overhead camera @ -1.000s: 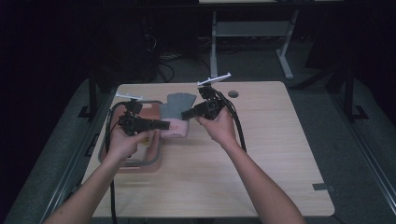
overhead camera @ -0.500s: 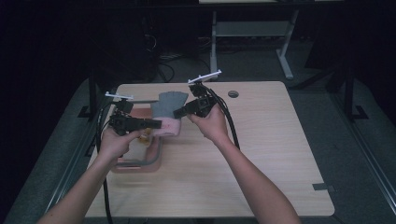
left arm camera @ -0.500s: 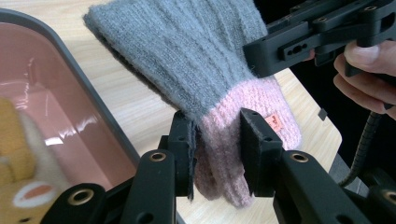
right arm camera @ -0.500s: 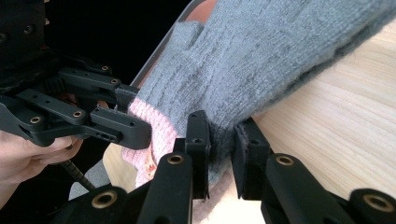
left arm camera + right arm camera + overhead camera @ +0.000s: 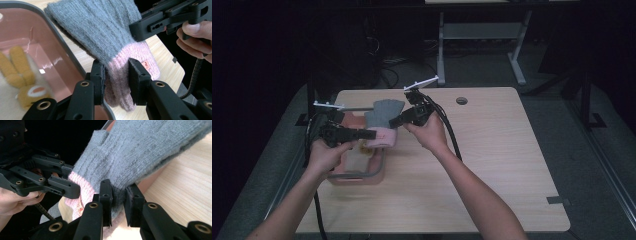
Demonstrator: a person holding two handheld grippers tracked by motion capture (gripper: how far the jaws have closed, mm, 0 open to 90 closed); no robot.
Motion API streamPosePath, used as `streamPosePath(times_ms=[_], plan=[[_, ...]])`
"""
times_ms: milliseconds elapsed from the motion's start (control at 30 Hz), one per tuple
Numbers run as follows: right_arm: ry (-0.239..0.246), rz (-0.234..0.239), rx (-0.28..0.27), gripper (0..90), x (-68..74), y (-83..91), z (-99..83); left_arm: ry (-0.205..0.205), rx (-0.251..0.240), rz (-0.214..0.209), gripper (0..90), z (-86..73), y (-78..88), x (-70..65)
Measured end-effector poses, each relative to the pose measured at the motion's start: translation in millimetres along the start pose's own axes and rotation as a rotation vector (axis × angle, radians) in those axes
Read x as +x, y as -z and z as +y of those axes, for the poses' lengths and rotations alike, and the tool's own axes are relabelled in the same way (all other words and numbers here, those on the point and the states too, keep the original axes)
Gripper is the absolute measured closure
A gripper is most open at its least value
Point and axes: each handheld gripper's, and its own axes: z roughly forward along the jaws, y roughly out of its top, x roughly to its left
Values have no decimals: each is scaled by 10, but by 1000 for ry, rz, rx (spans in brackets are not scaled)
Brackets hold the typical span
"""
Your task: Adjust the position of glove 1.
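Observation:
A knit glove (image 5: 384,114), grey with a pink cuff, hangs between both grippers above the table's left part. My left gripper (image 5: 371,134) is shut on the pink cuff; in the left gripper view its jaws (image 5: 116,65) pinch the cuff of the glove (image 5: 100,27). My right gripper (image 5: 393,121) is shut on the grey knit just above the cuff; the right gripper view shows its jaws (image 5: 120,185) squeezing the glove (image 5: 150,150) there. The grey end points away from me, over the edge of a pink bin (image 5: 362,176).
The pink bin (image 5: 30,35) has a grey rim and holds a yellow and white soft thing (image 5: 22,75). A round cable hole (image 5: 461,100) sits at the table's far edge. The table (image 5: 492,165) is light wood, with dark floor around it.
Both hands have carried the glove to the left, and it now hangs nearer the pink bin. Both grips on it are unchanged.

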Motion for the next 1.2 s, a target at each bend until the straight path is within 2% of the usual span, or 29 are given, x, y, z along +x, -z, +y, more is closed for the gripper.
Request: streamPosePath(times_ms=[700, 1200], plan=[[1, 43, 21, 771, 68, -307, 77, 28, 4, 43, 691, -98, 194, 184], [-18, 68, 45, 769, 89, -544, 101, 46, 19, 81, 696, -200, 291, 331]])
